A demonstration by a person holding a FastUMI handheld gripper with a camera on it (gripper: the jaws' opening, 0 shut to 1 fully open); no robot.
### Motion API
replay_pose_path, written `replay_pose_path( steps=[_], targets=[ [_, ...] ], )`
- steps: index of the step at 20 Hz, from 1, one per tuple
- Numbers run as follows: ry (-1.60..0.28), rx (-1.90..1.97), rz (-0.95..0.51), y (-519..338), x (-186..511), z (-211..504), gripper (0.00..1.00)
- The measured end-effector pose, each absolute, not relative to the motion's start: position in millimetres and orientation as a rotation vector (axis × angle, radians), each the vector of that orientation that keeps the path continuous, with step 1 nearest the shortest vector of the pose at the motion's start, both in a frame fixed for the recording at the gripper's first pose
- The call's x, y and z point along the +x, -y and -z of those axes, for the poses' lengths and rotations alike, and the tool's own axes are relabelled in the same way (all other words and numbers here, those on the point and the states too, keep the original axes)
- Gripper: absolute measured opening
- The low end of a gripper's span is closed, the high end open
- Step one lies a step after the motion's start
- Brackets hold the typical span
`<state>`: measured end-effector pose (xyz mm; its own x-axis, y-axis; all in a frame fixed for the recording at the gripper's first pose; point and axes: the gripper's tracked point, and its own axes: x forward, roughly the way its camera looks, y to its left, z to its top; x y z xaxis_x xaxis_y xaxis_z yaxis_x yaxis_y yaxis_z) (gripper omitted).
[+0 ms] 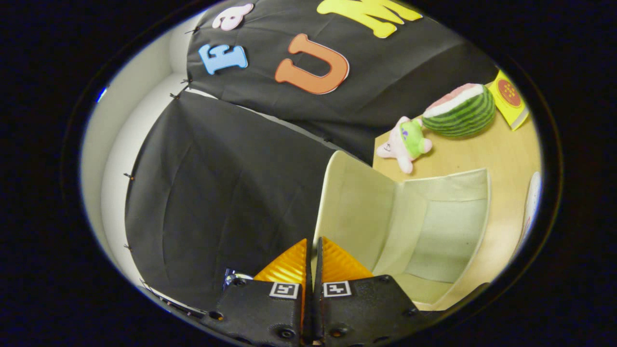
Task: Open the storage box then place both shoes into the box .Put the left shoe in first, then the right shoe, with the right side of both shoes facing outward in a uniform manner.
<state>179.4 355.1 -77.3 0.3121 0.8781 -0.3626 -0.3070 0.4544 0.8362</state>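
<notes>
The cream storage box [448,231] lies on the wooden table [462,154] with its inside showing and nothing in it. Its lid [356,202] is swung up and stands open from the box. My gripper [313,240] is shut on the lid's near edge, which runs thinly between the two fingers. Beyond the box, a narrow white object [530,202] with a thin red line may be a shoe; most of it is cut off from sight.
A pink and green plush toy [405,142] and a watermelon-shaped toy [460,111] lie on the table past the box. A yellow packet [511,99] sits beside the watermelon. The black cloth wall [217,193] rises close beside the lid.
</notes>
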Motion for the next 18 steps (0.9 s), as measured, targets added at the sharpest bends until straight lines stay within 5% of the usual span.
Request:
replay_pose_path(
  steps=[3,6,13,18],
  targets=[
    [-0.882,0.636,-0.945,-395.7,177.1,87.2,0.05],
    [-0.866,0.521,-1.022,-407.8,161.0,102.1,0.34],
    [-0.909,0.203,-0.781,-333.5,177.9,158.8,1.00],
    [-0.960,0.147,-0.711,-261.5,173.1,189.4,1.00]
  ],
)
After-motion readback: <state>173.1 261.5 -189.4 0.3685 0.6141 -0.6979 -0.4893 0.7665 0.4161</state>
